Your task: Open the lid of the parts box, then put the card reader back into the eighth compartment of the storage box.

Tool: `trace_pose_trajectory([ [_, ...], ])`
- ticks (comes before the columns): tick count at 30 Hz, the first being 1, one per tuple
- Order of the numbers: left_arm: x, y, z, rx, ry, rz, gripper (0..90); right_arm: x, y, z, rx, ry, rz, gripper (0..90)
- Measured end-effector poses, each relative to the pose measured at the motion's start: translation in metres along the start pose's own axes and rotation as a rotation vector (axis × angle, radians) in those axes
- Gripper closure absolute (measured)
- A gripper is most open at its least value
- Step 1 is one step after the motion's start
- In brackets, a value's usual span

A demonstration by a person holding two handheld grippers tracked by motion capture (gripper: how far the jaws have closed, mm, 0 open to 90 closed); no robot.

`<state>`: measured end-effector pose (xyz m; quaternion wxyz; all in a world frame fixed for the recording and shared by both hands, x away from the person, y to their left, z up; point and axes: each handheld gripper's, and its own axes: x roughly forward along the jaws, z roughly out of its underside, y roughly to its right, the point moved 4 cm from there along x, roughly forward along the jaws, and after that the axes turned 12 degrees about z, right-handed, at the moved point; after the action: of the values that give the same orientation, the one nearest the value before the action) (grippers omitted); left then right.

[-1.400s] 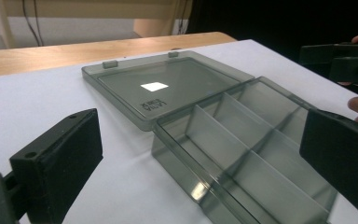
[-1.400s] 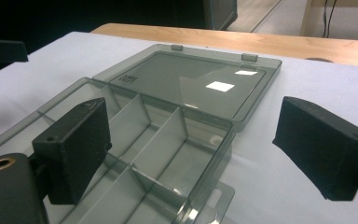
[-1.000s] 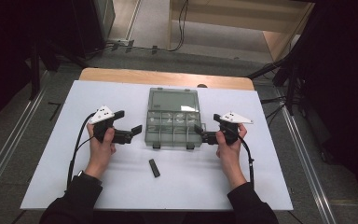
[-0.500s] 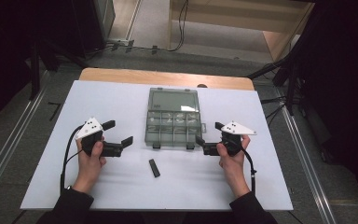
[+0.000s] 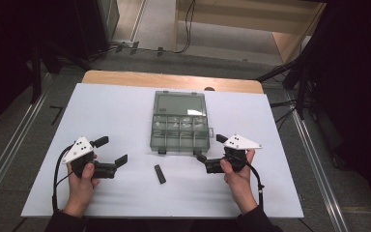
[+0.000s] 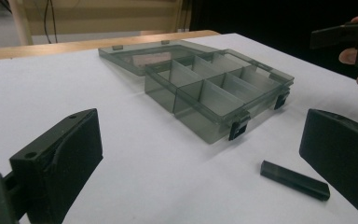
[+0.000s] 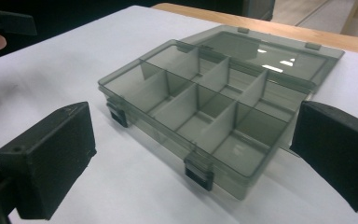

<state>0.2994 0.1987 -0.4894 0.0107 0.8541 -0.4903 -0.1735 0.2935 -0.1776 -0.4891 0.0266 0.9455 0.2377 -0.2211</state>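
**Box open on the table, both grippers free**

The box (image 5: 179, 126) sits at the middle of the white table (image 5: 101, 111), lid laid flat behind it and its dividers showing. In the right gripper view the compartments (image 7: 200, 116) look bare, though the high view shows pale glints in the far row that are too small to make out. Two dark latches (image 7: 198, 173) hang off the near wall. A small black bar (image 5: 160, 174) lies on the table just in front of the box, apart from it.

Judging from this, the work is at a pause between moves: nothing is gripped, and the loose bar is the nearest thing to either tool. If the bar is meant for the box, the next move calls for one gripper to come down over it, line its jaws across the bar's narrow width, and close before lifting it over the near wall. The bar lies flat and low, so the jaws would need to get right down to the table.

The left gripper (image 5: 112, 151) is held near the table's left front, jaws spread wide, holding and touching nothing; its own view shows the bar (image 6: 294, 179) close by the right-hand jaw but clear of it. The right gripper (image 5: 211, 148) is just off the box's near right corner, jaws likewise wide apart and empty.
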Motion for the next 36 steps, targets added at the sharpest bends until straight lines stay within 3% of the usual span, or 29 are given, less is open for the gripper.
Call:
trace_pose_trajectory([
  [7, -0.022, 0.005, 0.009, -0.016, 0.031, -0.018, 0.0, 0.002, -0.01, -0.001, -0.008, -0.005, -0.028, 0.0],
  [13, -0.038, 0.009, 0.014, -0.003, 0.042, -0.039, 0.0, 0.001, -0.014, -0.002, -0.022, -0.001, -0.043, 0.0],
  [28, -0.06, 0.003, 0.022, -0.015, 0.06, -0.065, 0.0, 0.004, -0.028, -0.005, -0.024, -0.033, -0.093, 0.0],
  [36, -0.063, -0.003, 0.026, -0.025, 0.062, -0.083, 0.0, 0.005, -0.04, -0.008, -0.032, -0.045, -0.122, 0.0],
])
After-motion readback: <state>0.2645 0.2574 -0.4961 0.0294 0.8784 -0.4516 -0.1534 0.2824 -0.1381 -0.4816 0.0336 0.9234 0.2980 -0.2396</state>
